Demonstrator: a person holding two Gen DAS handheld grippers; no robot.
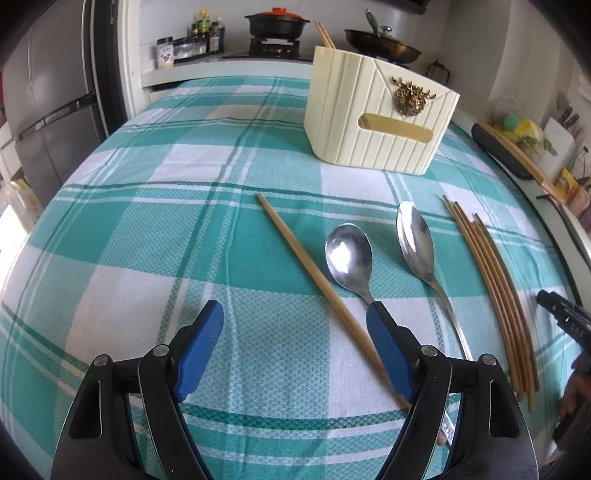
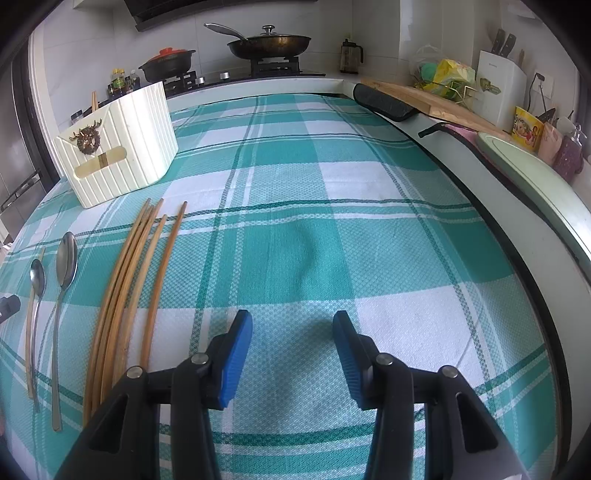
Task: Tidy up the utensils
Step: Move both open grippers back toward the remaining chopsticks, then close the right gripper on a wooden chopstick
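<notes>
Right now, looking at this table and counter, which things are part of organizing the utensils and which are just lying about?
Part of the job:
- single chopstick
- two spoons
- bundle of chopsticks
- cream holder, chopsticks already sticking out of it

Just lying about:
- black pot with red lid
- frying pan
- sauce bottles
- knife block
- cutting board

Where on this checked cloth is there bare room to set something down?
Bare cloth lies right of the chopstick bundle up to the counter edge, and left of the single chopstick. It is crowded between them, where two spoons lie before the holder.
</notes>
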